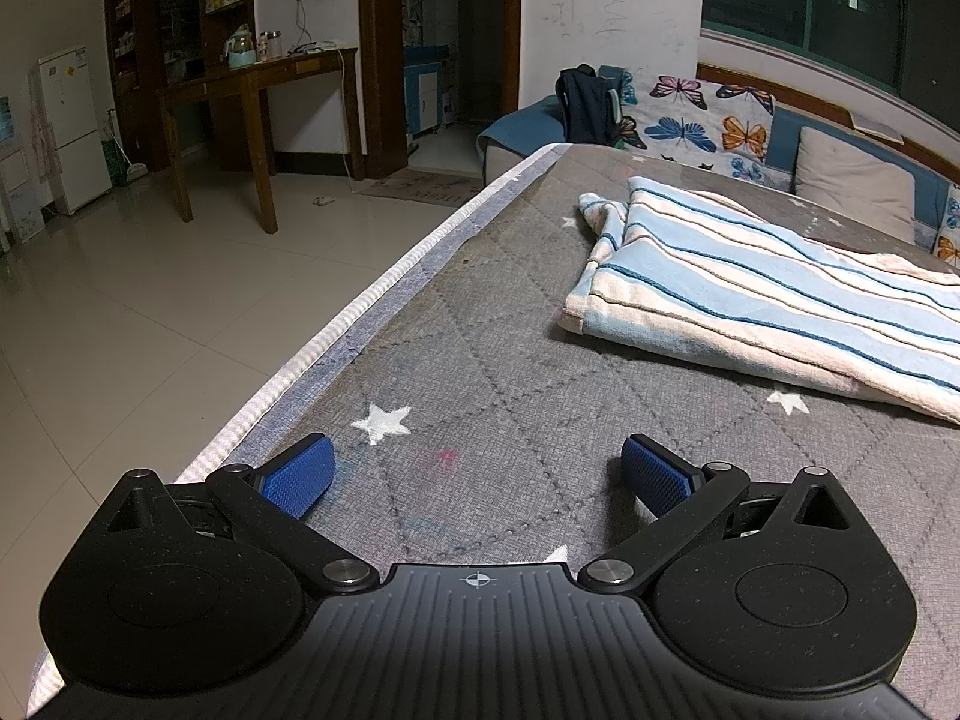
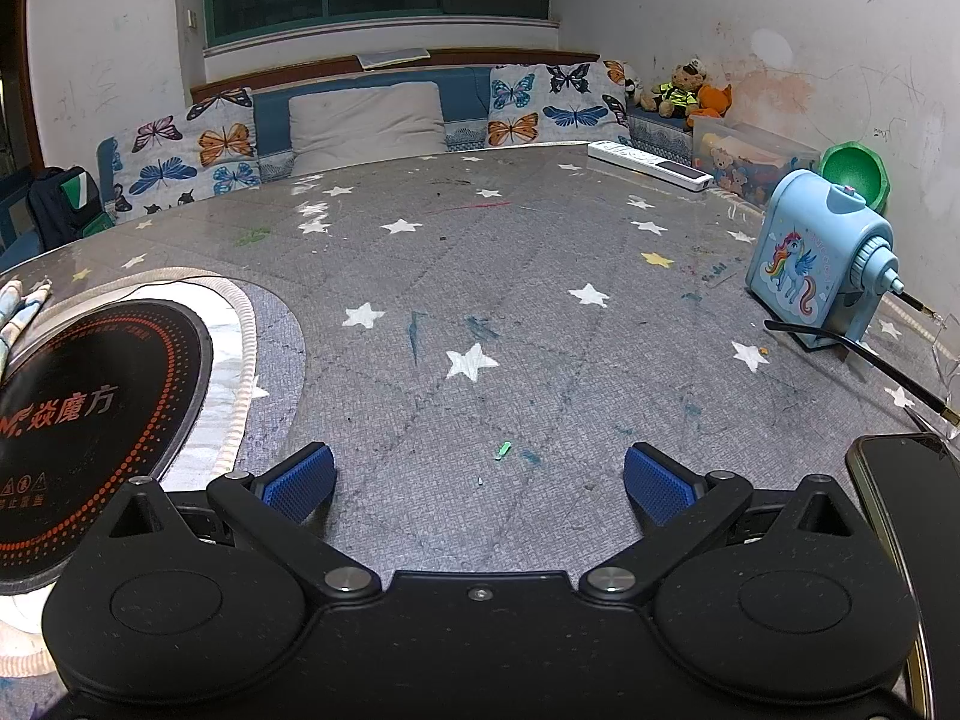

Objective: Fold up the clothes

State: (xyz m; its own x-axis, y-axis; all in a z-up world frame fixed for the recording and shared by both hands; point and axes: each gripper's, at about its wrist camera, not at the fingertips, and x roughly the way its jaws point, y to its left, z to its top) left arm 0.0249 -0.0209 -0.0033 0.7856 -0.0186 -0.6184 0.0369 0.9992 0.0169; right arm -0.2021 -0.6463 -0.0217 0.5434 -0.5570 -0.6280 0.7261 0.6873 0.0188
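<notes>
Striped cloth on the table, both grippers wide & empty.
The striped cloth is light blue & cream w/ thin dark lines, folded over, lumpy at its far end, lying on the grey star table cover, ahead & to the right of the left gripper. Left gripper: blue pads wide apart, holding nothing, low over the cover. Right gripper: same, wide & empty, w/ a black round hot plate to its left & a phone on its right.
</notes>
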